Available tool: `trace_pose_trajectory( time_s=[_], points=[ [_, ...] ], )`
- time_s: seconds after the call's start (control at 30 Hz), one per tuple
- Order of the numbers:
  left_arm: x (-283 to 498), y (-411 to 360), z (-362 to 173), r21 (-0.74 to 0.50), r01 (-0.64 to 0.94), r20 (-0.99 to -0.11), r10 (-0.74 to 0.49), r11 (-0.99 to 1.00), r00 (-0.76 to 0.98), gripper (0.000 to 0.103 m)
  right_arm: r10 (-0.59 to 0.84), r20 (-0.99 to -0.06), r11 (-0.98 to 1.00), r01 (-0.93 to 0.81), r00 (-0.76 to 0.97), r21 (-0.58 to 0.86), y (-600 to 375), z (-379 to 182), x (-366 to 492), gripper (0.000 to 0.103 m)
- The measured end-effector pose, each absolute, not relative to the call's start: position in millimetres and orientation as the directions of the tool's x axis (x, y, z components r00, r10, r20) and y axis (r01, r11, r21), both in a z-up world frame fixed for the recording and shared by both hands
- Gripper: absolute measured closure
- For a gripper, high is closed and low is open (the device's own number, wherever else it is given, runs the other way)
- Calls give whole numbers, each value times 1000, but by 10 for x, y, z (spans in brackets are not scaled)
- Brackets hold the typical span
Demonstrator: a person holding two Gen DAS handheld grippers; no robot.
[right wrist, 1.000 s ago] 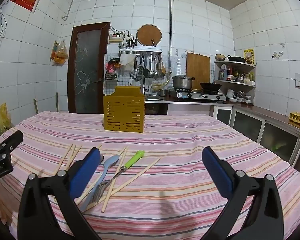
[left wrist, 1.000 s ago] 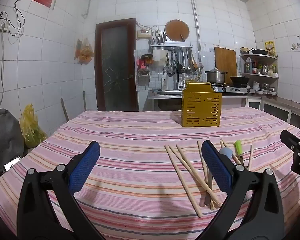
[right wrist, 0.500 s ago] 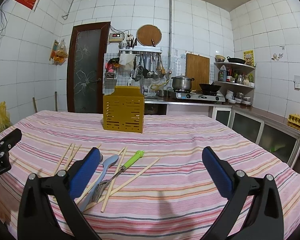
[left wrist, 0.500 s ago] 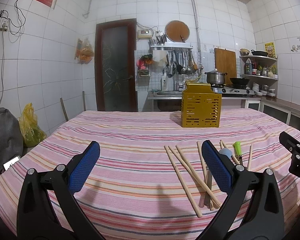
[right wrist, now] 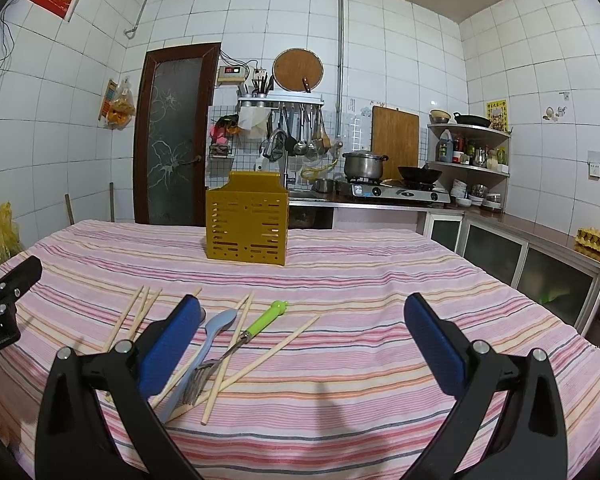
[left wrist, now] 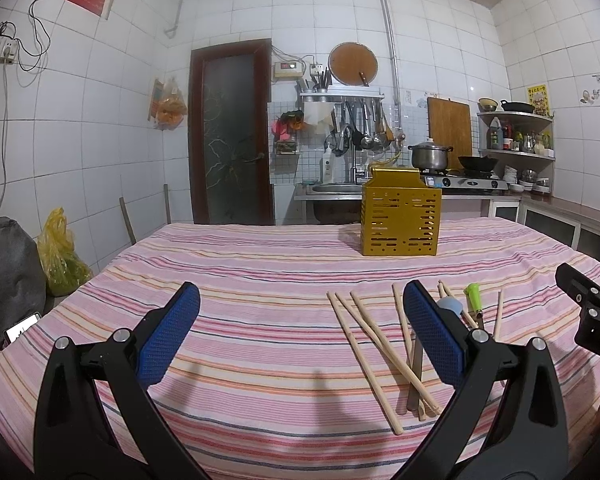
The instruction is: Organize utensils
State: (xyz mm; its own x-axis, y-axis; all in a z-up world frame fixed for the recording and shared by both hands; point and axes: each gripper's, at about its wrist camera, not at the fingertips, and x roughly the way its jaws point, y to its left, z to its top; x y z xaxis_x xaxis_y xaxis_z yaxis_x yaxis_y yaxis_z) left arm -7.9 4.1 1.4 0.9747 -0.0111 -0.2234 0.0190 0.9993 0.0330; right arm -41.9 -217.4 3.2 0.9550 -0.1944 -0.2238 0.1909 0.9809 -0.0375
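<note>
Both grippers spread wide and empty above the striped table; utensils lie loose on the cloth.

Left gripper [left wrist: 300,332] hovers over the table [left wrist: 240,272] with its blue pads far apart, gripping nothing; the chopsticks [left wrist: 374,344] lie scattered just ahead of its right finger. Right gripper [right wrist: 300,336] is likewise released, nothing between its pads. By its left finger lie a blue spoon [right wrist: 212,334], a green-handled fork [right wrist: 256,330] and more chopsticks [right wrist: 260,360], crossed over one another in a loose pile, flat on the cloth. The yellow slotted holder [right wrist: 247,224] stands upright farther back on the table, well apart from the pile. Whether anything is inside the holder cannot be told from either view.
</note>
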Motion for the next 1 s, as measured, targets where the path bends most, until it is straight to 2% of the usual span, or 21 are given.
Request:
trace_pose_trajectory(
  time_s=[1.0],
  points=[
    [-68,47,20,34,21,-223,-13,999,975,5,-194,-223,981,190,955,-38,-2177,32,-413,4]
  ],
)
